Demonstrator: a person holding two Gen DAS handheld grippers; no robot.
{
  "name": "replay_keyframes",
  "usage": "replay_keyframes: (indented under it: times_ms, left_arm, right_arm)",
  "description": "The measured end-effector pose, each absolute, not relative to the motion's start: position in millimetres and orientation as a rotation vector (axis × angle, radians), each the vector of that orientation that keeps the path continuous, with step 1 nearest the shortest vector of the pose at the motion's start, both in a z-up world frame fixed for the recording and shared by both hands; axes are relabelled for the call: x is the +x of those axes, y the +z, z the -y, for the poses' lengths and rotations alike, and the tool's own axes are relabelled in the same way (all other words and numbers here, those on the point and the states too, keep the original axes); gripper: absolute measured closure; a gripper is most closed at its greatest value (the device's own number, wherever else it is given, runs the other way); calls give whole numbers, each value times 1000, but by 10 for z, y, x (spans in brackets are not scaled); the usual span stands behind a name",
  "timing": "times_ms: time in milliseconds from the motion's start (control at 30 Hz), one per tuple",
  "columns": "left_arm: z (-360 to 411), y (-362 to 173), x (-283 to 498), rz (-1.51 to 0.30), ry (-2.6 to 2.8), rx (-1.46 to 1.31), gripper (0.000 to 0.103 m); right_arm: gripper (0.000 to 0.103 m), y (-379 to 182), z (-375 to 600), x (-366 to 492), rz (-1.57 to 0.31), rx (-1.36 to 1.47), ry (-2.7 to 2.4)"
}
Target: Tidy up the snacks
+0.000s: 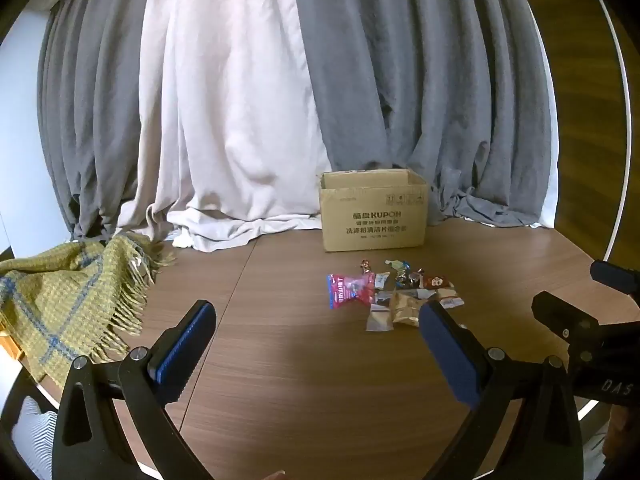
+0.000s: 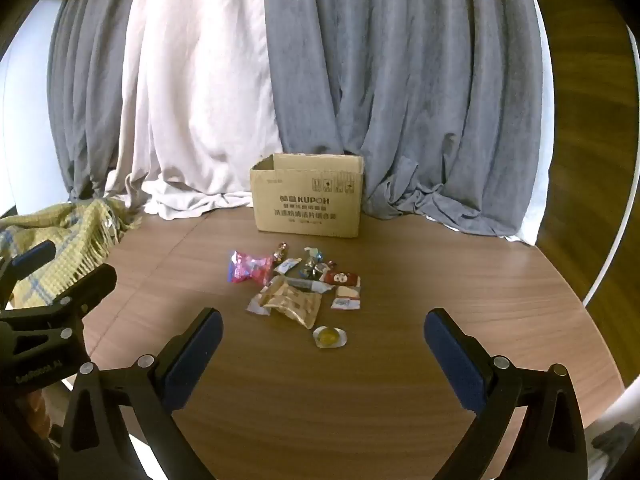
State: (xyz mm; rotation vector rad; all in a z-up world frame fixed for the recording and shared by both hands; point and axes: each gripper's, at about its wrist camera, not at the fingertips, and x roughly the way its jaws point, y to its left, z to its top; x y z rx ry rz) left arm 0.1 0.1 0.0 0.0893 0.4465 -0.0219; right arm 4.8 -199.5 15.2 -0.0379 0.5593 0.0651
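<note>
An open cardboard box (image 1: 372,210) (image 2: 308,200) stands at the back of the wooden table. In front of it lies a pile of several small snacks: a pink packet (image 1: 350,289) (image 2: 247,267), a tan crinkled packet (image 1: 406,306) (image 2: 294,303), a red packet (image 1: 437,282) (image 2: 341,279), wrapped candies (image 2: 310,266), and a round yellow sweet in clear wrap (image 2: 329,336). My left gripper (image 1: 318,318) is open and empty, short and left of the pile. My right gripper (image 2: 323,330) is open and empty, just short of the pile, with the yellow sweet between its fingers' line.
A yellow-green fringed blanket (image 1: 68,292) (image 2: 60,248) lies on the table's left side. Grey and white curtains (image 1: 280,100) (image 2: 320,80) hang behind the box and pool on the table. The round table edge (image 2: 600,280) curves on the right.
</note>
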Motion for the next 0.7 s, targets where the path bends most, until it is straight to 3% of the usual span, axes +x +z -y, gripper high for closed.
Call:
replay_keyframes:
  times_ms: [700]
  left_arm:
    - [32,37,37,-419,-30,129,0]
  right_arm:
    - [1,190,2029,47,-551,-6,53]
